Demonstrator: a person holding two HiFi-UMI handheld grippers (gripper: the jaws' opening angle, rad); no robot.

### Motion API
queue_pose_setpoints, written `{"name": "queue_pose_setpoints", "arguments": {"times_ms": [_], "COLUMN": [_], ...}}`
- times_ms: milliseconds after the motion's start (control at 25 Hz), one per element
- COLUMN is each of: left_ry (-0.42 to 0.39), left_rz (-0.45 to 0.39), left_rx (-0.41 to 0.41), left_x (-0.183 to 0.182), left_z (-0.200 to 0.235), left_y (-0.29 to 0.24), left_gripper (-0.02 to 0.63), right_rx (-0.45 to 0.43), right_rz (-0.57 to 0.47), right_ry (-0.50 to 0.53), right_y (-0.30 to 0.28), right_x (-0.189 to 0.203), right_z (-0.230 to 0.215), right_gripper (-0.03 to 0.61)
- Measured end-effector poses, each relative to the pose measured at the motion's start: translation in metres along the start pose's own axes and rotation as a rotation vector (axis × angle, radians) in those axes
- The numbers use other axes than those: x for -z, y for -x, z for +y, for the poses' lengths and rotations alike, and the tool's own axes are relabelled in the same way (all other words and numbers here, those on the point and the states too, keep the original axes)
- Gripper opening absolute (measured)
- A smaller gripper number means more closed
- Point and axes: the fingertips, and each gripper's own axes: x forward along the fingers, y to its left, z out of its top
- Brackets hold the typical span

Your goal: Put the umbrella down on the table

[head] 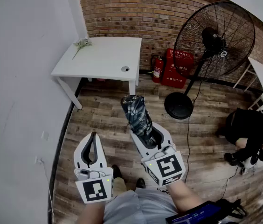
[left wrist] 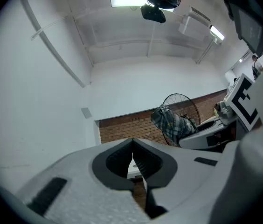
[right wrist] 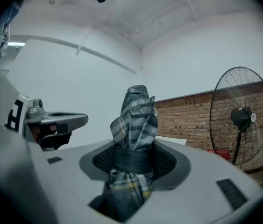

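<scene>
A folded plaid umbrella (head: 137,115) sticks forward and up from my right gripper (head: 146,135), which is shut on its lower part near a dark strap (right wrist: 132,160). In the right gripper view the umbrella (right wrist: 136,115) fills the gap between the pads and rises above them. My left gripper (head: 93,135) hangs beside it on the left, shut, with its tips touching and nothing in it (left wrist: 132,143). From the left gripper view the umbrella (left wrist: 169,122) shows off to the right. The white table (head: 101,59) stands ahead against the brick wall, well beyond both grippers.
A small flower sprig (head: 81,44) and a round cable hole (head: 125,69) are on the table. A big black floor fan (head: 213,41) stands to the right, with red fire extinguisher boxes (head: 174,68) by the wall. A person in black (head: 247,133) crouches at far right.
</scene>
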Motion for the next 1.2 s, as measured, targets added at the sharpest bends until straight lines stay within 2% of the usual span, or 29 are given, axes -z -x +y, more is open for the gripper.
{"name": "queue_pose_setpoints", "arguments": {"times_ms": [280, 640, 920, 1200], "left_ry": [0.009, 0.014, 0.020, 0.010], "left_rz": [0.013, 0.060, 0.078, 0.101], "left_rx": [-0.011, -0.043, -0.058, -0.058], "left_x": [0.004, 0.023, 0.045, 0.069], "left_z": [-0.013, -0.011, 0.017, 0.067], "left_y": [-0.002, -0.003, -0.036, -0.108], "left_gripper": [0.009, 0.009, 0.009, 0.009], "right_rx": [0.008, -0.005, -0.008, 0.000], "right_rz": [-0.019, 0.013, 0.026, 0.052], "right_ry": [-0.029, -0.036, -0.045, -0.054], "right_y": [0.012, 0.004, -0.042, -0.126], "right_x": [0.001, 0.017, 0.026, 0.030], "right_z": [-0.016, -0.024, -0.031, -0.048], "right_gripper": [0.198, 0.199, 0.199, 0.201]}}
